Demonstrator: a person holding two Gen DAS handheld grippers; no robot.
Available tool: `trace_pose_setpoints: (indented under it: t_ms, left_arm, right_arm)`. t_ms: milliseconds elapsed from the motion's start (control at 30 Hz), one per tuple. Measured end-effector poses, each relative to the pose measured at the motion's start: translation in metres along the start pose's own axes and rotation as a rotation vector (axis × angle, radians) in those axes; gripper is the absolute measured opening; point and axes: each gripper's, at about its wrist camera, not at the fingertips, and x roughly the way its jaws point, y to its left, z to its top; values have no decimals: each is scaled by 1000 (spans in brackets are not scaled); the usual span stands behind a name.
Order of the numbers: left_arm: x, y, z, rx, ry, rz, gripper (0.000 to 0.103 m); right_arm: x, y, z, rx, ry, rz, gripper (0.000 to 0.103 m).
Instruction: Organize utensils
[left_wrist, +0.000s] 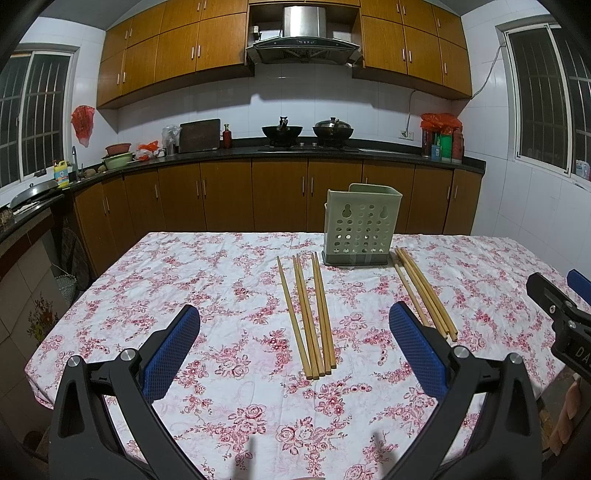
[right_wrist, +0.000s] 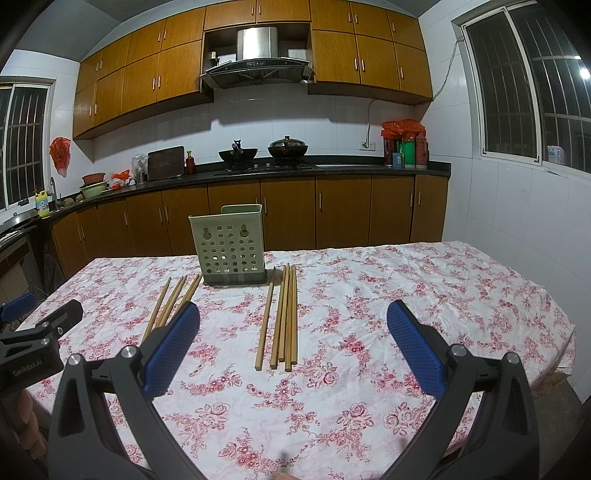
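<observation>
A pale green perforated utensil holder (left_wrist: 360, 225) (right_wrist: 229, 245) stands upright at the far side of the floral tablecloth. Two groups of wooden chopsticks lie flat in front of it. The left group (left_wrist: 310, 314) (right_wrist: 171, 301) lies ahead of my left gripper (left_wrist: 294, 317), which hangs open above the cloth with nothing between its blue pads. The right group (left_wrist: 424, 291) (right_wrist: 282, 317) lies ahead of my right gripper (right_wrist: 293, 314), also open and empty. Each gripper shows at the edge of the other's view: the right one (left_wrist: 557, 306) and the left one (right_wrist: 40, 332).
The table (left_wrist: 221, 266) is covered by a white cloth with red flowers; its near and side edges drop off. Behind it run wooden kitchen cabinets and a dark counter with two woks (left_wrist: 282, 131) (right_wrist: 288, 149). A hand shows at the frame edge (left_wrist: 570, 406).
</observation>
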Motion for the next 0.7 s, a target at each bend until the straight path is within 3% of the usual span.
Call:
trace_pose_setpoints:
  t_ms: [433,700]
  left_arm:
    - [7,-2,-11,17,13,30,101]
    - [43,23,-6,-36,129,14,101]
  right_arm:
    - [12,-3,0,7,27,-4,99]
    - [67,-28,-4,104,205,-22,99]
